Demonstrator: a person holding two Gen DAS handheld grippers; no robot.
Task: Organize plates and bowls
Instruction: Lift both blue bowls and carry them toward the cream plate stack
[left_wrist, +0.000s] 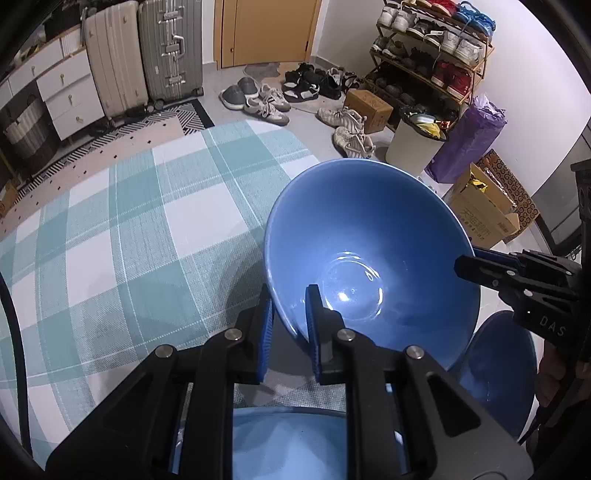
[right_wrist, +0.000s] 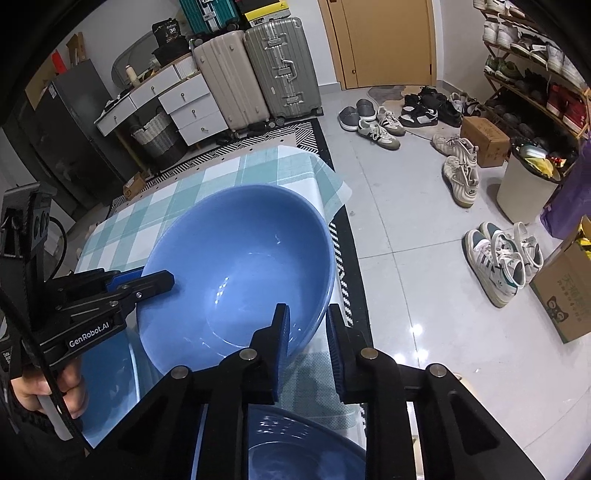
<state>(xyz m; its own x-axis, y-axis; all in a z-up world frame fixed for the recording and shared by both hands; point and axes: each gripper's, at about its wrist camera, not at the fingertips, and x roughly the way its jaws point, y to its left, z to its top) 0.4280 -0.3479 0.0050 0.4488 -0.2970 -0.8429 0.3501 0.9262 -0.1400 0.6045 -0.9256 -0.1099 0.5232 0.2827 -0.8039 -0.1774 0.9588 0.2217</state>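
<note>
A large blue bowl (left_wrist: 369, 229) (right_wrist: 240, 251) sits between both grippers over the teal checked tablecloth (left_wrist: 129, 229) (right_wrist: 147, 221). My left gripper (left_wrist: 290, 295) is shut on its near-left rim, one pad inside the bowl and one outside. In the right wrist view the same left gripper (right_wrist: 166, 278) bites the rim from the left. My right gripper (right_wrist: 308, 310) is shut on the opposite rim, and it shows in the left wrist view at the bowl's right edge (left_wrist: 463, 264). A hand (right_wrist: 40, 395) holds the left gripper.
Another blue dish (left_wrist: 288, 443) (right_wrist: 295, 454) lies under the gripper bodies, and a blue plate (left_wrist: 495, 369) (right_wrist: 110, 376) lies partly beneath the bowl. Beyond the table edge are floor, shoes (right_wrist: 502, 258), a white bin (left_wrist: 413, 147), boxes (left_wrist: 484, 214) and suitcases (right_wrist: 280, 66).
</note>
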